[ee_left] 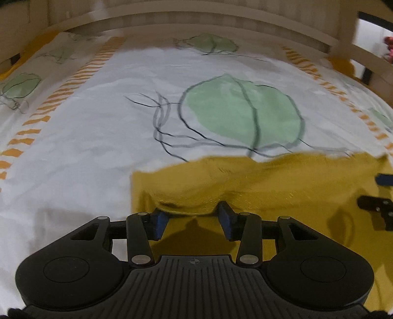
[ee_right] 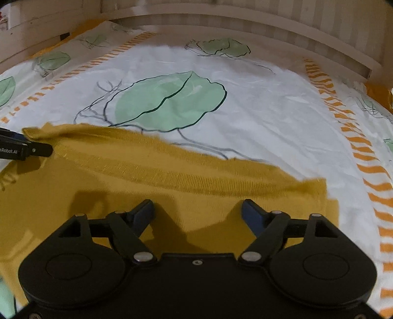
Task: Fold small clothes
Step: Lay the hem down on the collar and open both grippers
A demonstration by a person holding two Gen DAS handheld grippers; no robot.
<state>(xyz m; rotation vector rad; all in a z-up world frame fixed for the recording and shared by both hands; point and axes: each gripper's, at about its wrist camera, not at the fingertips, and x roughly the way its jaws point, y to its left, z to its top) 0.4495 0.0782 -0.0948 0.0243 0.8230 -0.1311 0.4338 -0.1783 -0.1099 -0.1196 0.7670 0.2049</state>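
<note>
The left gripper (ee_left: 194,212) hangs low over a mustard-yellow knit garment (ee_left: 258,186), its blue-padded jaws partly apart with a raised hump of the knit lying between the tips — whether the pads press on that fold cannot be told through the blur. The right gripper (ee_right: 197,208) stands with its jaws spread wide above the flat yellow knit, nothing between them. In the right wrist view the left gripper shows at the left edge, just beside the garment's far corner. The garment lies flat with a ribbed band along its far edge, spread on a white bed sheet (ee_right: 258,103) printed with green leaves (ee_right: 169,100) and orange dashed stripes (ee_right: 363,157) — a pale wooden bed frame (ee_left: 196,22) curves behind.
</note>
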